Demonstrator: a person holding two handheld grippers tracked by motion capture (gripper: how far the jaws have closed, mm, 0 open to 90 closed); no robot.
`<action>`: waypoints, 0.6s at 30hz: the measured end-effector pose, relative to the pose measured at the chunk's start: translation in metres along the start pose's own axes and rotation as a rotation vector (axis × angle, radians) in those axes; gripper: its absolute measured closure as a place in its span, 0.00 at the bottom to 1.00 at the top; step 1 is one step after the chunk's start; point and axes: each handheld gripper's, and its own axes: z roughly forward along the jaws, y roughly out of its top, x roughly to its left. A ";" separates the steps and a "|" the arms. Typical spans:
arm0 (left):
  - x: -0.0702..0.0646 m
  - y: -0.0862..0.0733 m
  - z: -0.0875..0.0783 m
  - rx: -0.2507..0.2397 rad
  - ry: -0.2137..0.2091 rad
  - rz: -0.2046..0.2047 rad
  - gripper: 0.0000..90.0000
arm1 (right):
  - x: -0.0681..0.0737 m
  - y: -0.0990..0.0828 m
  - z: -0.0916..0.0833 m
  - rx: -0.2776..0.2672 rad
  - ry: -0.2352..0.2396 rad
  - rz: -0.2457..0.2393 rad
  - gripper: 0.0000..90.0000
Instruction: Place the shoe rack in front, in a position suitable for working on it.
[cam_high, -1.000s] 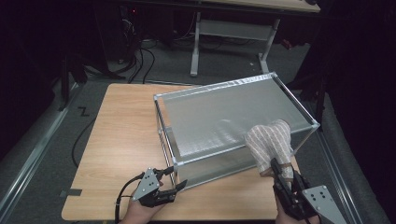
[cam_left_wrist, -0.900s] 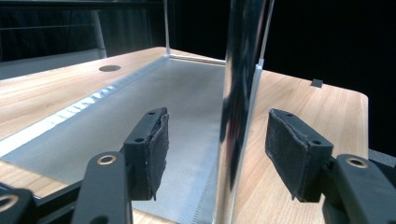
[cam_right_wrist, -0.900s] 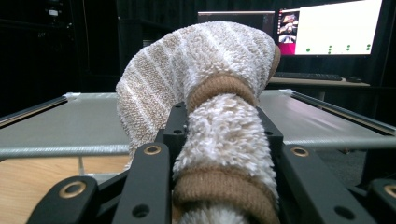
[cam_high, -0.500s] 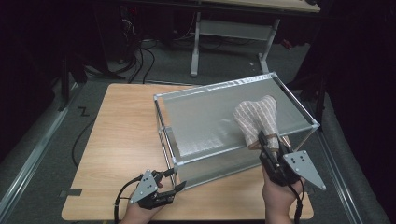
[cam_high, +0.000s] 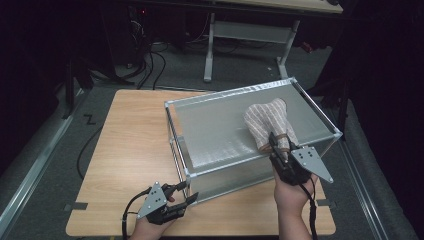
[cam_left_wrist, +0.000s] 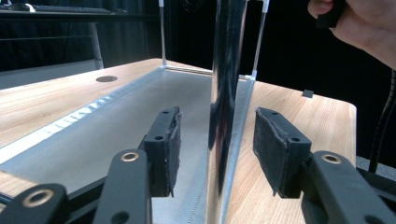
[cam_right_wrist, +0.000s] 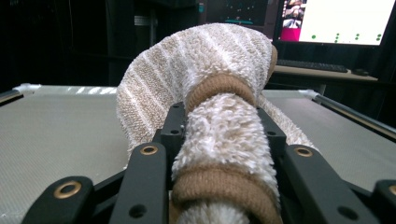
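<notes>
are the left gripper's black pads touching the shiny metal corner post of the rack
Apart. The left gripper view shows the post between the pads, with gaps on both sides.

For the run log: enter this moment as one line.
left hand-held gripper: closing around rack post, untouched | right hand-held gripper: shut on striped towel over rack top

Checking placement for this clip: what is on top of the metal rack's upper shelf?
A striped beige towel lies bunched on the metal rack's mesh top, one end clamped by the right gripper. The mesh beneath the towel is covered, so anything under it is hidden.
</notes>
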 end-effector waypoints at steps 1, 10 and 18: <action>-0.001 0.000 0.000 -0.001 -0.001 0.001 0.60 | 0.000 0.000 0.001 0.002 0.000 -0.001 0.72; -0.003 -0.001 0.001 0.003 -0.005 -0.005 0.60 | 0.002 -0.002 0.006 -0.002 0.001 0.001 0.70; -0.003 -0.003 -0.001 0.008 0.002 -0.015 0.60 | 0.005 -0.004 0.008 -0.007 0.005 0.000 0.65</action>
